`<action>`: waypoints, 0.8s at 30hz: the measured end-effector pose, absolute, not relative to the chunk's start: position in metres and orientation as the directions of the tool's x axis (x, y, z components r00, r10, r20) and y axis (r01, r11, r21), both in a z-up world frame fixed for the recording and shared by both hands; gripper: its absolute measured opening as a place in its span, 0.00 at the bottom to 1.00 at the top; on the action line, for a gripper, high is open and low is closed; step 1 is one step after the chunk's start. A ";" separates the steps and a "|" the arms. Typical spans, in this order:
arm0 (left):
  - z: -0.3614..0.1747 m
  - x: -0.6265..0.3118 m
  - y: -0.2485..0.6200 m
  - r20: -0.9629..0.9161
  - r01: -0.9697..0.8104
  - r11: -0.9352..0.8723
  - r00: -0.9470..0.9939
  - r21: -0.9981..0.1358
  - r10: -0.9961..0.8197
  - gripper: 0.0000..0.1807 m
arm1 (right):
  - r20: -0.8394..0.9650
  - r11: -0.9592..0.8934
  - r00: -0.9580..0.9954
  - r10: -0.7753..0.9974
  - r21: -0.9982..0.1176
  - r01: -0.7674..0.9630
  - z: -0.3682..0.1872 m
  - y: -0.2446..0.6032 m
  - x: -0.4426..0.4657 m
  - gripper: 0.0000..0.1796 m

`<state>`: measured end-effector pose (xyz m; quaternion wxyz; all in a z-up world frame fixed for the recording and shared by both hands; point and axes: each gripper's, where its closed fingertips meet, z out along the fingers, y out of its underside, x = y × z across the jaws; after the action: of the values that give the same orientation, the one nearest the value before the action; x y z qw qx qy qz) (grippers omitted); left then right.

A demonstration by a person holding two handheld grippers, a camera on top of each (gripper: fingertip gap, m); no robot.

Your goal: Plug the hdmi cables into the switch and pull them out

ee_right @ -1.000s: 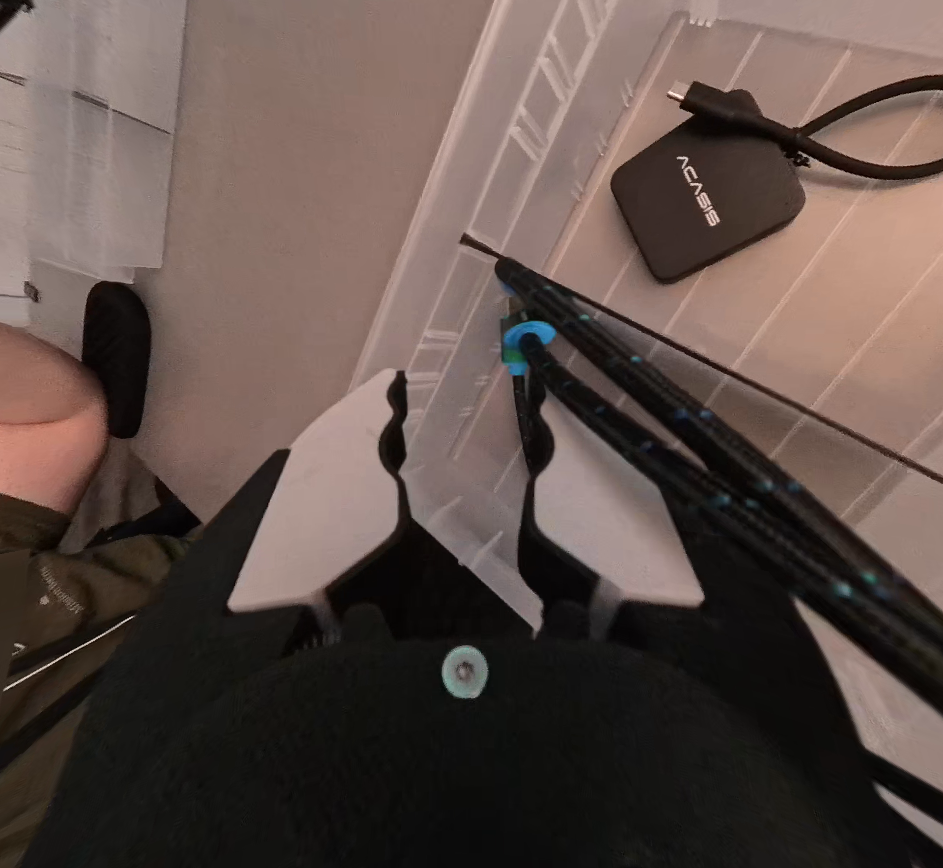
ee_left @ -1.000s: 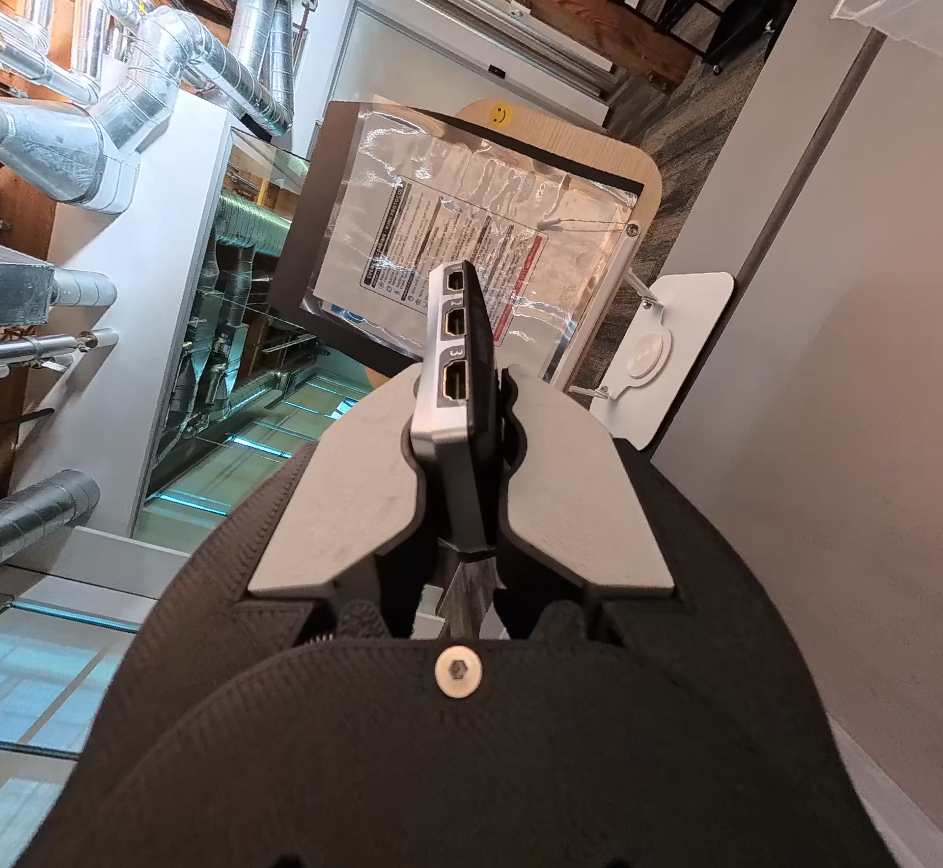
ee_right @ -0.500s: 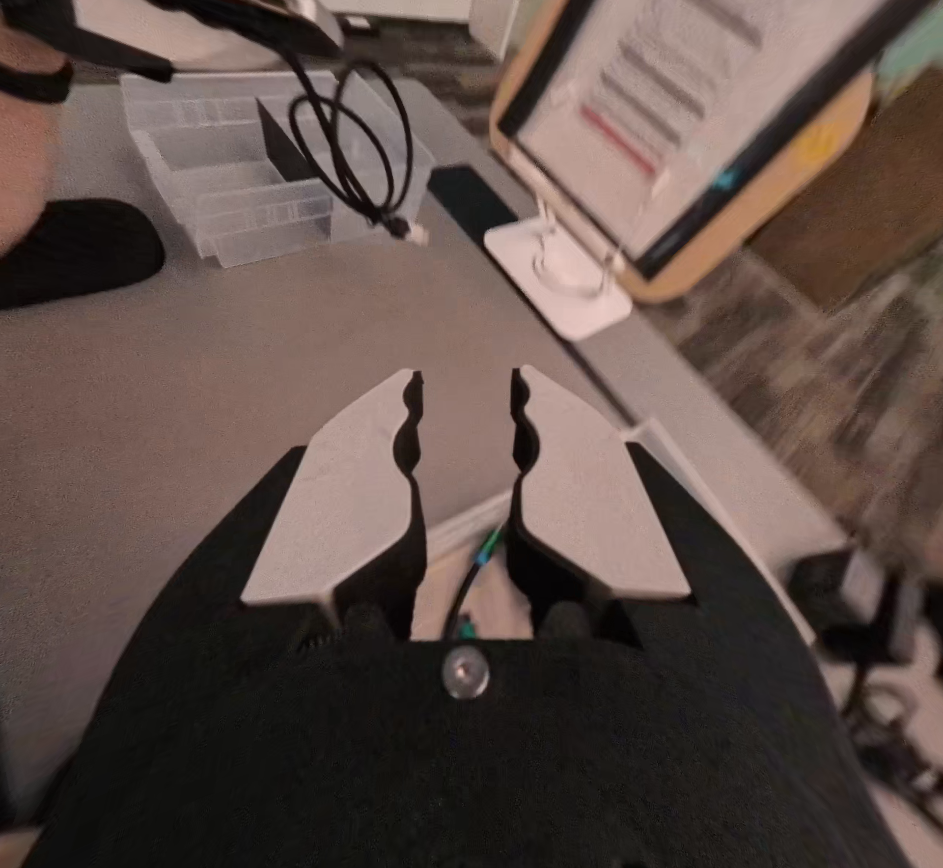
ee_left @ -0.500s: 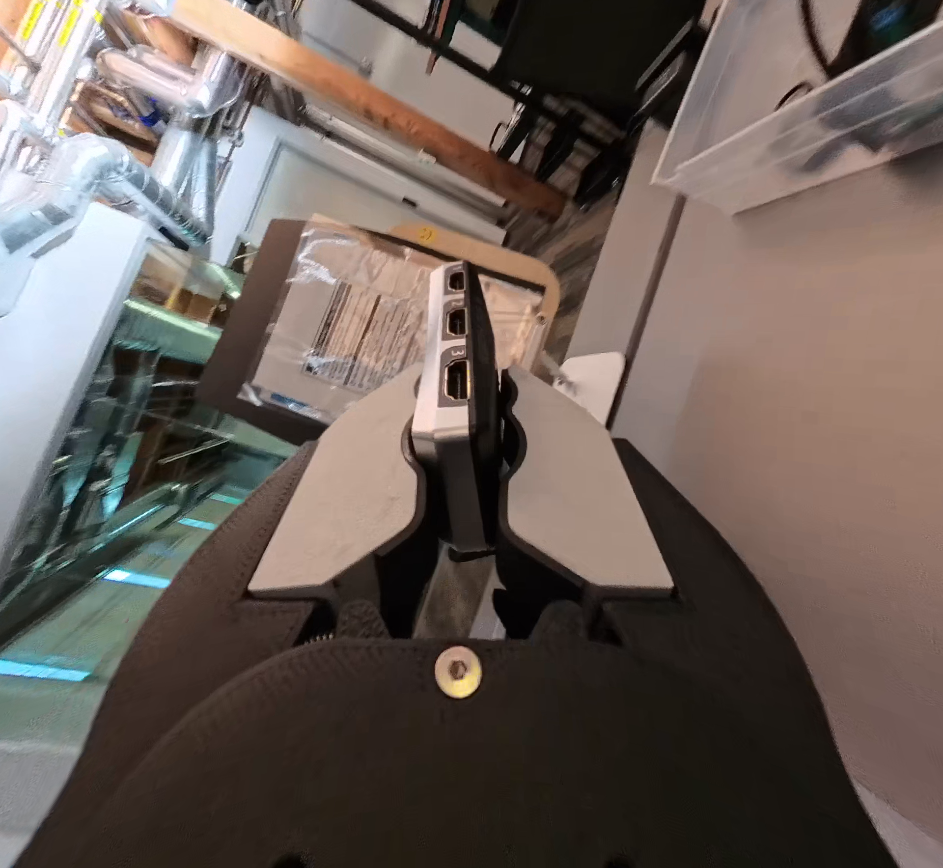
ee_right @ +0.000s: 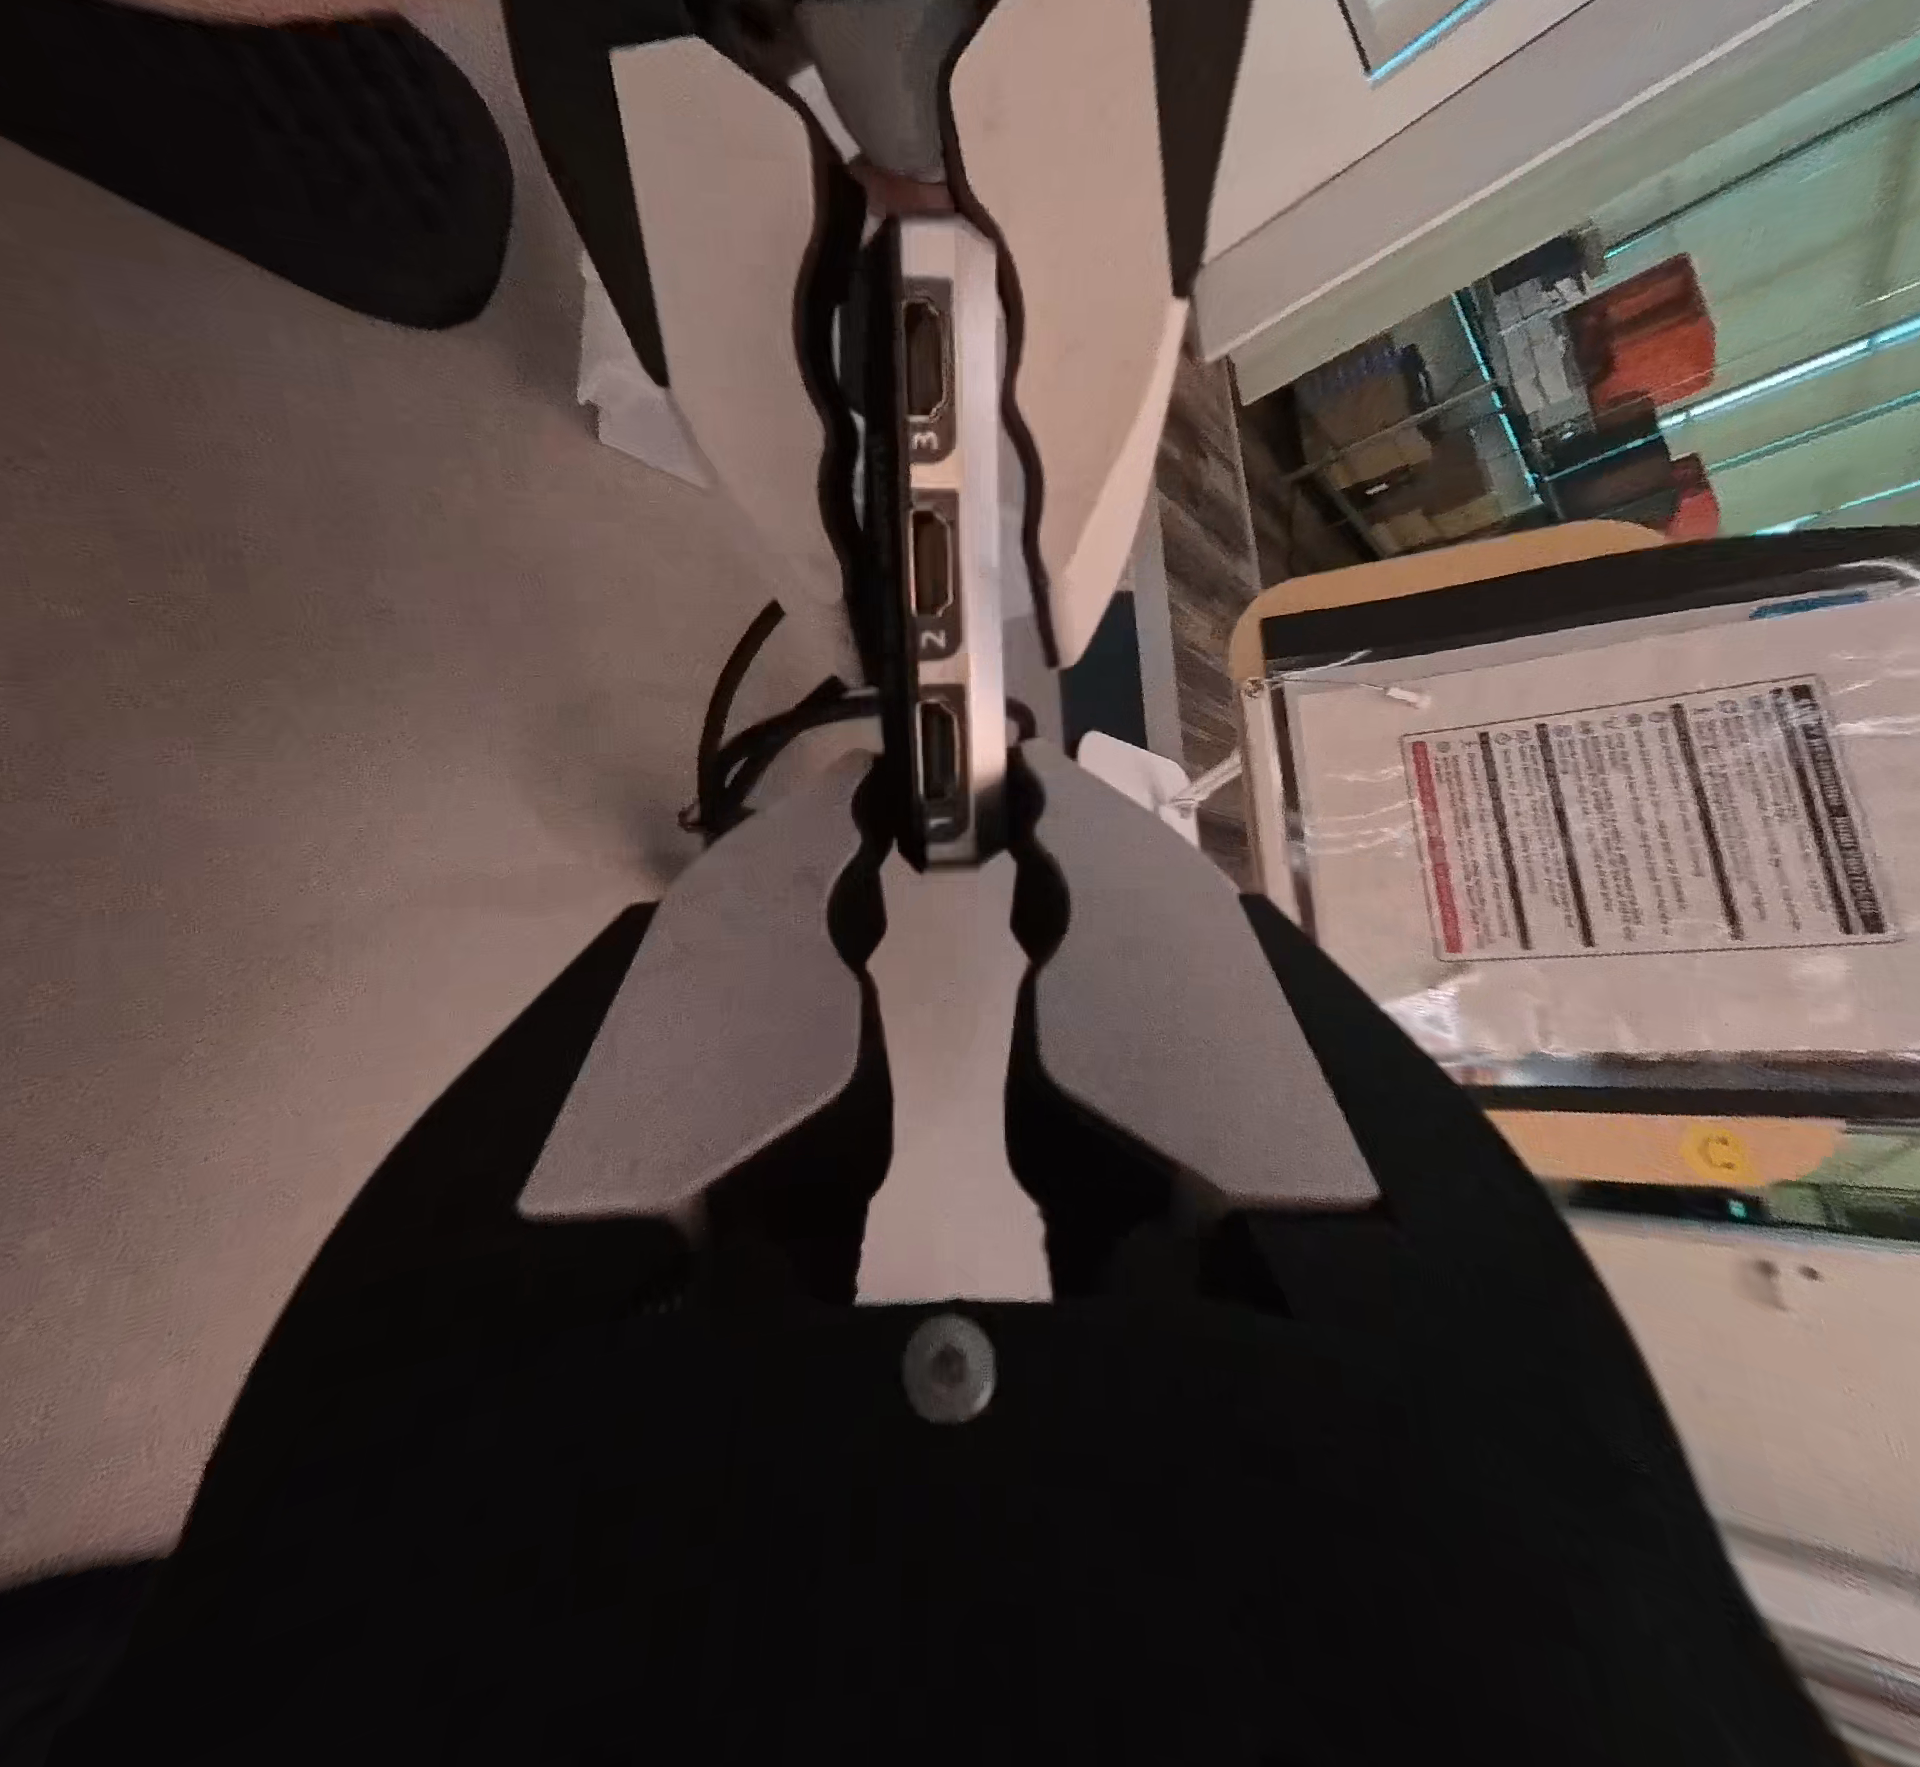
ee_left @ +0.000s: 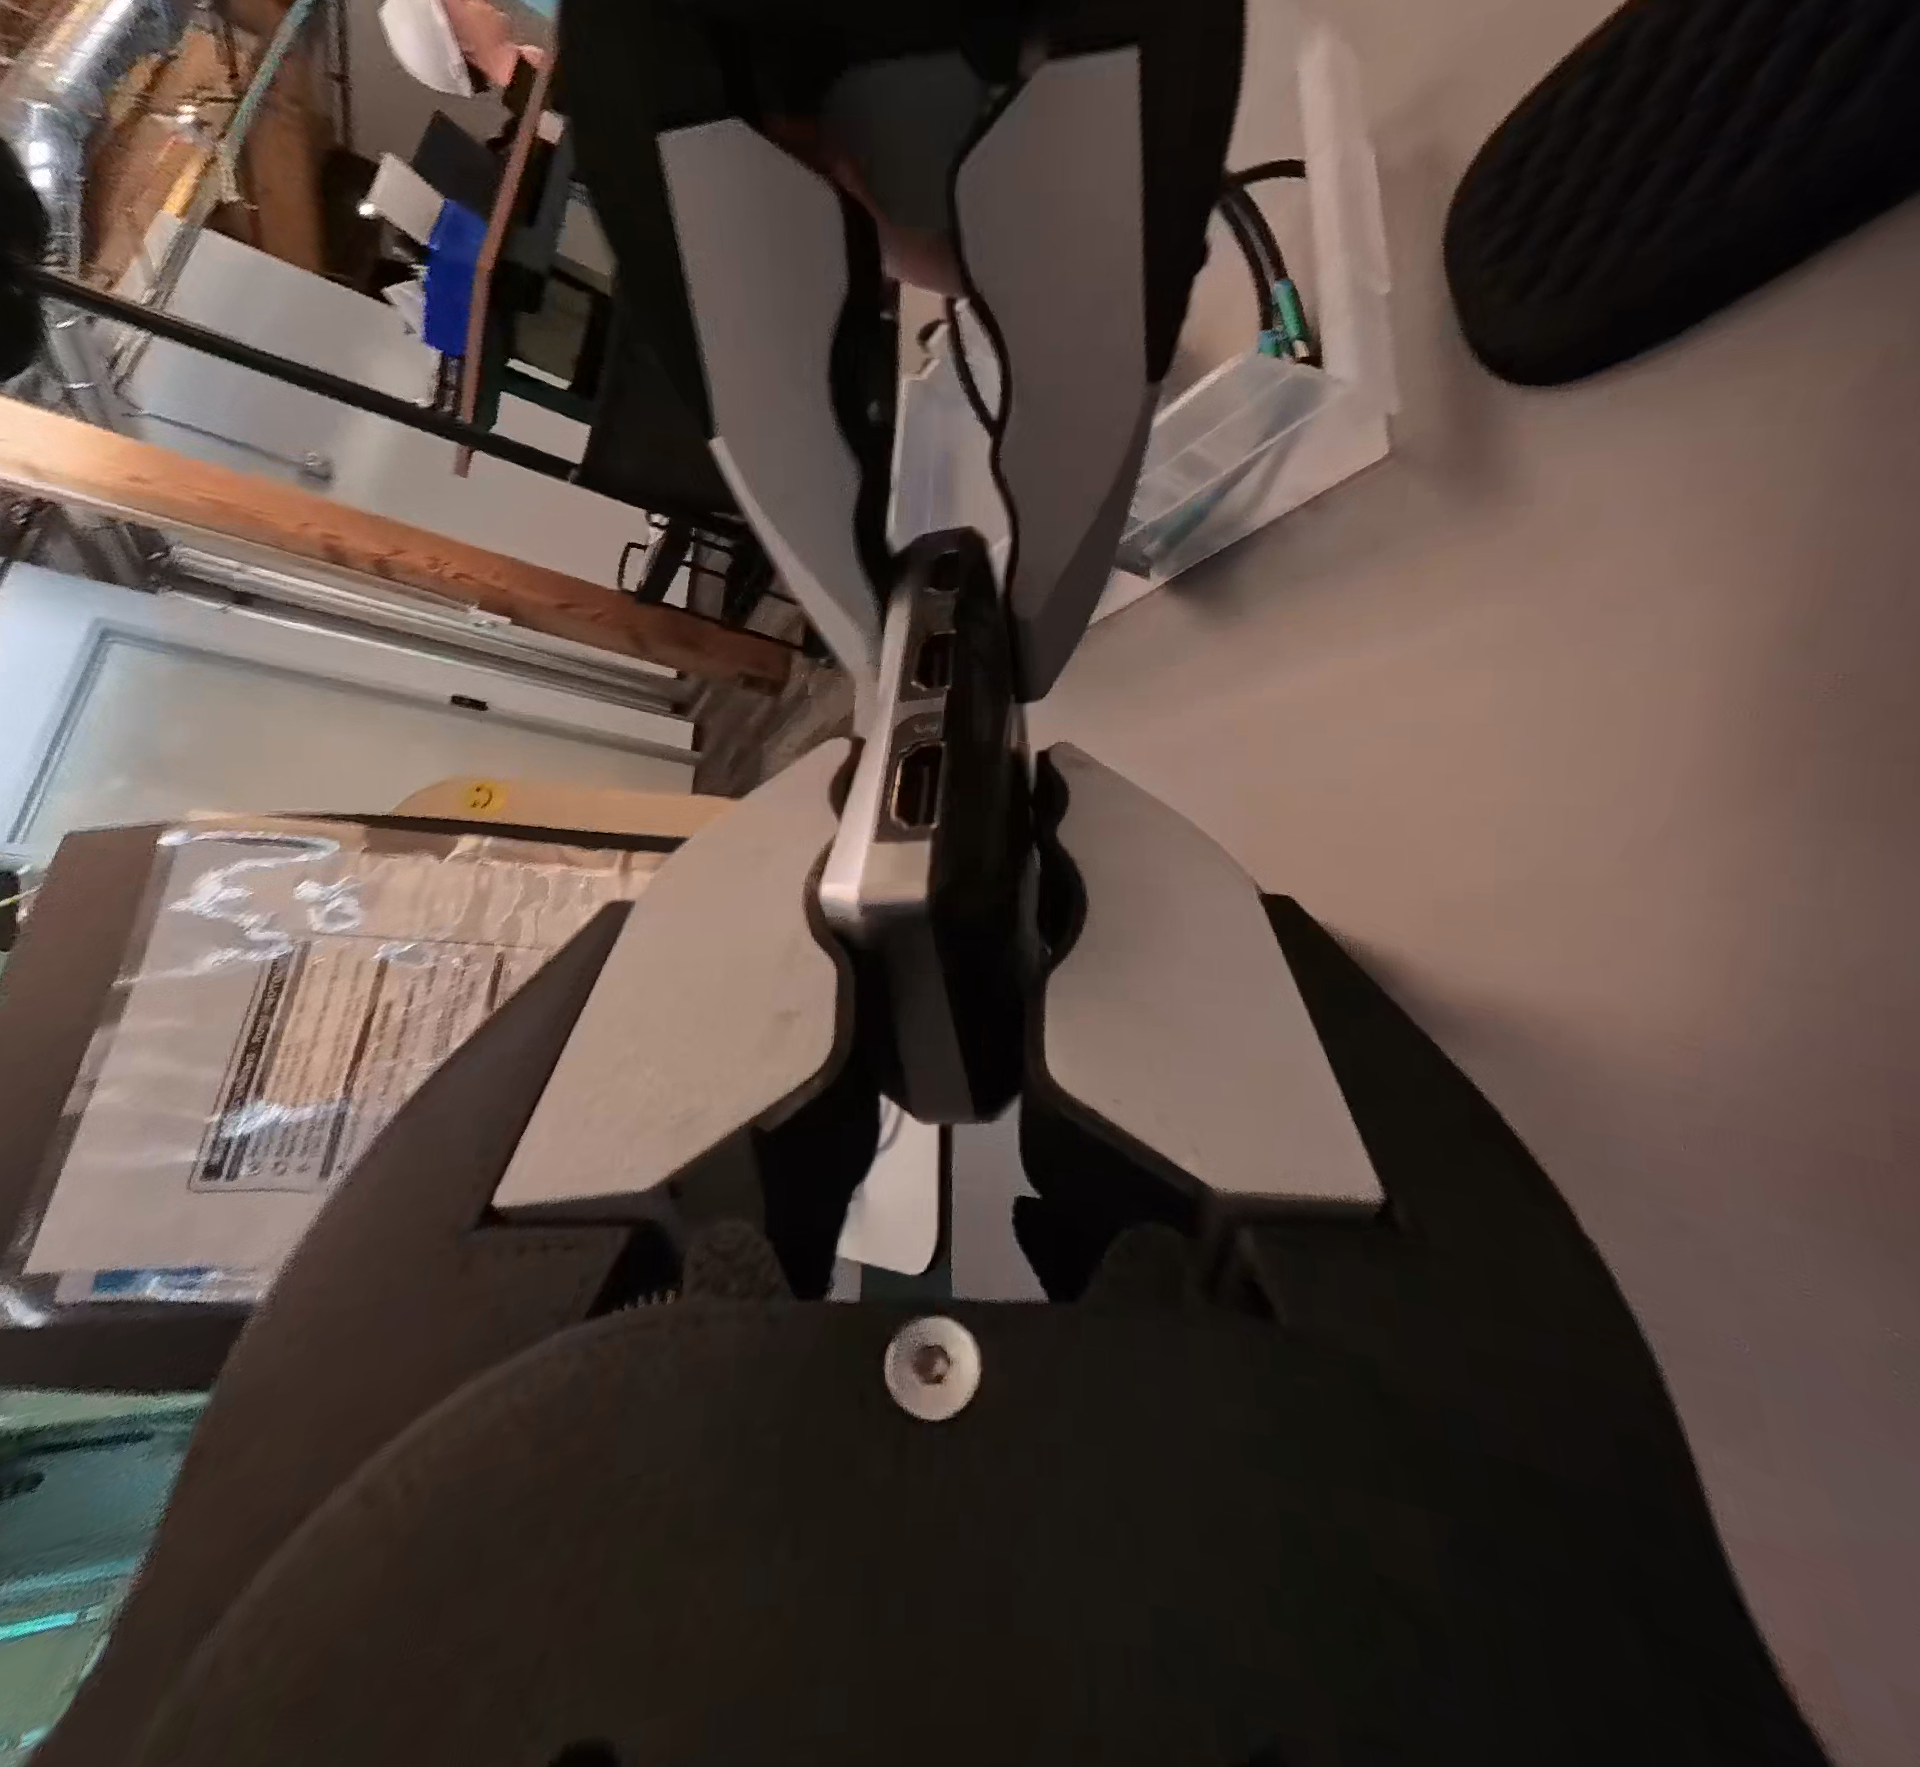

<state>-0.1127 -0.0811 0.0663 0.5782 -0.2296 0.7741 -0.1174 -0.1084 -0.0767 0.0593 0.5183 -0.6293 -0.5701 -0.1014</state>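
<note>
The HDMI switch (ee_left: 904, 886) is a slim silver and black box with three empty ports in a row. My left gripper (ee_left: 940, 782) is shut on one end of it and holds it in the air above the grey table (ee_left: 1507, 834). My right gripper (ee_left: 945, 678) faces it from the far side, open, fingertips on either side of the switch's other end. The right wrist view shows the same: the switch (ee_right: 935, 533), my right gripper (ee_right: 945, 772) around its near end, the left gripper (ee_right: 956, 657) beyond. The braided HDMI cables (ee_left: 1278, 304) lie in a clear bin (ee_left: 1247, 450).
A thin black cord (ee_left: 997, 429) hangs from the switch, also in the right wrist view (ee_right: 727, 709). A wooden sign board with a plastic-covered sheet (ee_right: 1610, 834) stands at the table's edge. A person's black-sleeved arm (ee_right: 260, 159) is beside the left gripper.
My right gripper left the bin of cables, swung round and came up to the switch, now straddling its free end. My left gripper turned with the switch toward the table and bin.
</note>
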 end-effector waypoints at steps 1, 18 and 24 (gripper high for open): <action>0.072 -0.114 -0.077 -0.842 -0.220 0.858 -0.193 -0.464 -0.505 0.19 | 0.684 0.178 0.361 0.634 -0.583 0.793 0.062 -0.077 -0.109 0.11; 0.159 -0.148 -0.047 -0.670 -0.050 0.673 0.174 -0.738 -0.722 0.17 | 0.643 0.155 0.641 0.420 -0.746 0.648 0.123 -0.062 -0.051 0.12; 0.203 -0.201 -0.034 -0.474 0.186 0.508 0.199 -0.841 -0.858 0.10 | 0.453 0.161 0.891 -0.002 -0.880 0.447 0.186 -0.094 0.084 0.12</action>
<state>-0.2012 -0.0336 0.2027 0.7013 -0.3282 0.5118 -0.3722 0.0836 -0.0941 0.1865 0.7412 -0.6295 -0.1769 -0.1516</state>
